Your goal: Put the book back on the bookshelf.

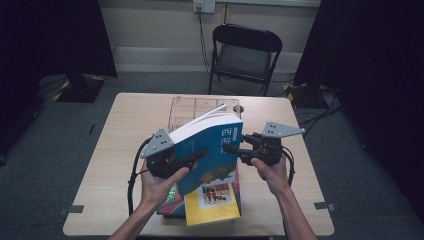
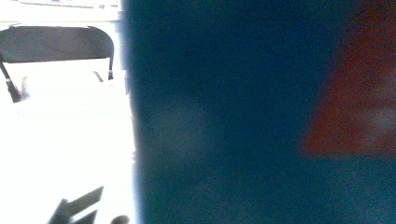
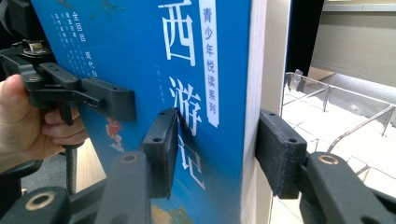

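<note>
While both grippers lift it, the book [image 1: 207,150] hangs tilted above the stack [image 1: 212,200].
Left gripper [image 1: 192,159] is clamped on the cover at nine o'clock; right gripper [image 3: 212,154] straddles the spine edge at three o'clock, jaws not quite touching. Best to close the right fully, level the book, then carry it toward the rack [image 1: 182,107] at twelve o'clock.

Three books: one blue book [image 1: 210,150], one yellow book [image 1: 212,202], one beneath; one chair [image 1: 245,52].
</note>
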A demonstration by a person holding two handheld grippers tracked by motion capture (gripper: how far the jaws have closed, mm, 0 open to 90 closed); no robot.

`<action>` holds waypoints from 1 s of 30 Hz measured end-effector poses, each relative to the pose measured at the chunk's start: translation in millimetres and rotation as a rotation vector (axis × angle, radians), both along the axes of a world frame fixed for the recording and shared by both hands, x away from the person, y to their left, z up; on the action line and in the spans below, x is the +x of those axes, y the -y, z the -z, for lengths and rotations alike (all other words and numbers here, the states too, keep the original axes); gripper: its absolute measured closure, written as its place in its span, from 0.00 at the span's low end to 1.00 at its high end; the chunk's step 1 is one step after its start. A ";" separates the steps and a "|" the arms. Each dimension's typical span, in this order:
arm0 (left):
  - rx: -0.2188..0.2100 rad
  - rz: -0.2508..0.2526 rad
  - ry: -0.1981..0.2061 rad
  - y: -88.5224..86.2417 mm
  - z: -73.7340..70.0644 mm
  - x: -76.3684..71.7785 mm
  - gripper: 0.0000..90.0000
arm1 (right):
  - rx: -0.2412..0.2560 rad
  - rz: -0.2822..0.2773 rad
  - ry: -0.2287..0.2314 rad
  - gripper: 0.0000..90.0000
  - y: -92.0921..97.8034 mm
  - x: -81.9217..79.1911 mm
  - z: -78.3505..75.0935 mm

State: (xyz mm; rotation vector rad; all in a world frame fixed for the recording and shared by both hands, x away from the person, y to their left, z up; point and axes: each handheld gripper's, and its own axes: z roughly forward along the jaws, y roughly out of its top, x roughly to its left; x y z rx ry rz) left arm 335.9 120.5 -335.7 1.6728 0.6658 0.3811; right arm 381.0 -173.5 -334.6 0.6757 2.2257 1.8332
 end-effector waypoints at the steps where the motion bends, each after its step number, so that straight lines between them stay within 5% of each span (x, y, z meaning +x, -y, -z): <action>1: 0.010 0.002 0.010 0.8 -0.5 -0.2 0.64 | -0.003 0.005 0.000 0.58 -0.4 0.0 -0.2; 10: 0.025 0.066 0.005 -1.1 -3.6 3.2 0.67 | -0.003 0.021 -0.017 0.48 6.0 3.8 -3.9; 17: 0.069 0.078 0.011 5.9 -11.2 3.2 0.68 | -0.025 0.103 -0.039 0.38 28.9 1.5 1.8; 21: 0.059 0.088 0.009 1.7 -10.7 3.4 0.68 | -0.069 0.144 -0.057 0.37 46.5 -3.7 13.7; 30: 0.022 0.035 -0.026 -19.6 -12.9 10.9 0.68 | -0.186 0.233 -0.172 0.31 75.8 -11.3 66.1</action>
